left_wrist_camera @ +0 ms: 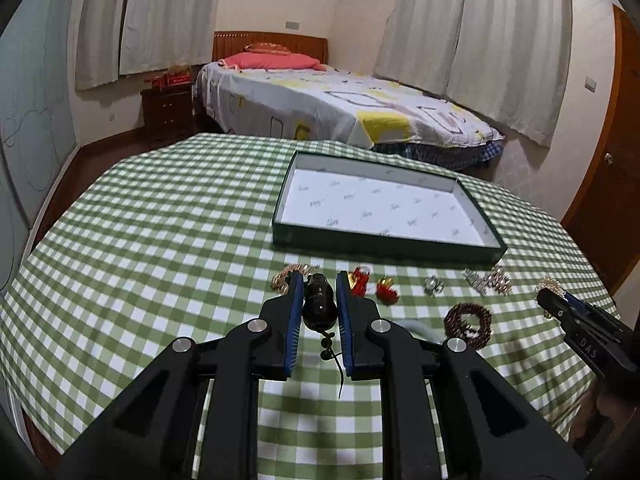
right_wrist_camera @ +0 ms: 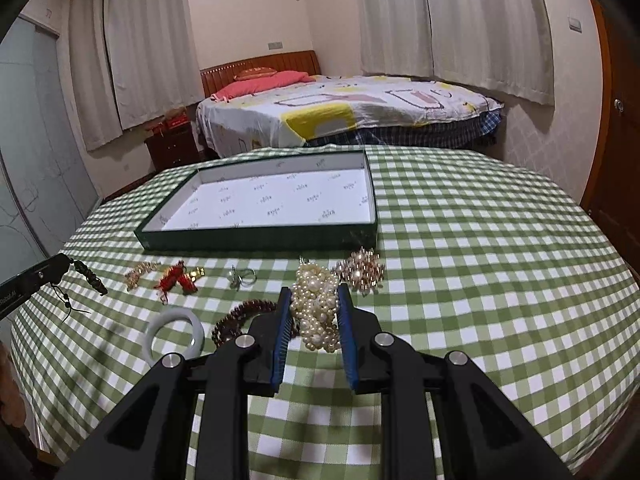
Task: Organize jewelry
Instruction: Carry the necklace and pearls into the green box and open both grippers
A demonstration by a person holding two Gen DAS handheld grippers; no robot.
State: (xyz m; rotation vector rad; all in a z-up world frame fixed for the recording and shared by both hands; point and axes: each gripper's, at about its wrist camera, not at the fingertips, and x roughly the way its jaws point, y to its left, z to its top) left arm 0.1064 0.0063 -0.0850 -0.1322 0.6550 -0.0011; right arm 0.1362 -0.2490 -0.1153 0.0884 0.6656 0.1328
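My left gripper (left_wrist_camera: pixel 319 280) is shut on a dark bead bracelet (left_wrist_camera: pixel 318 302) with a thin cord hanging from it, just above the checked cloth. It also shows in the right wrist view (right_wrist_camera: pixel 86 274). My right gripper (right_wrist_camera: pixel 314 294) is shut on a bunch of pearl beads (right_wrist_camera: pixel 316 308). A shallow dark green tray (left_wrist_camera: pixel 384 246) with a white printed lining lies beyond both, and it also shows in the right wrist view (right_wrist_camera: pixel 256 238). On the cloth lie red-and-gold earrings (right_wrist_camera: pixel 178 278), a gold brooch (right_wrist_camera: pixel 140 274), a silver ring (right_wrist_camera: pixel 242 277), a dark red bead bracelet (right_wrist_camera: pixel 240 316), a white bangle (right_wrist_camera: pixel 174 336) and a crystal brooch (right_wrist_camera: pixel 360 270).
The round table (right_wrist_camera: pixel 480 280) has a green checked cloth and drops off at its near edge. A bed (left_wrist_camera: pixel 340 100), a nightstand (left_wrist_camera: pixel 168 108) and curtains stand behind. A wooden door (left_wrist_camera: pixel 616 160) is at the right.
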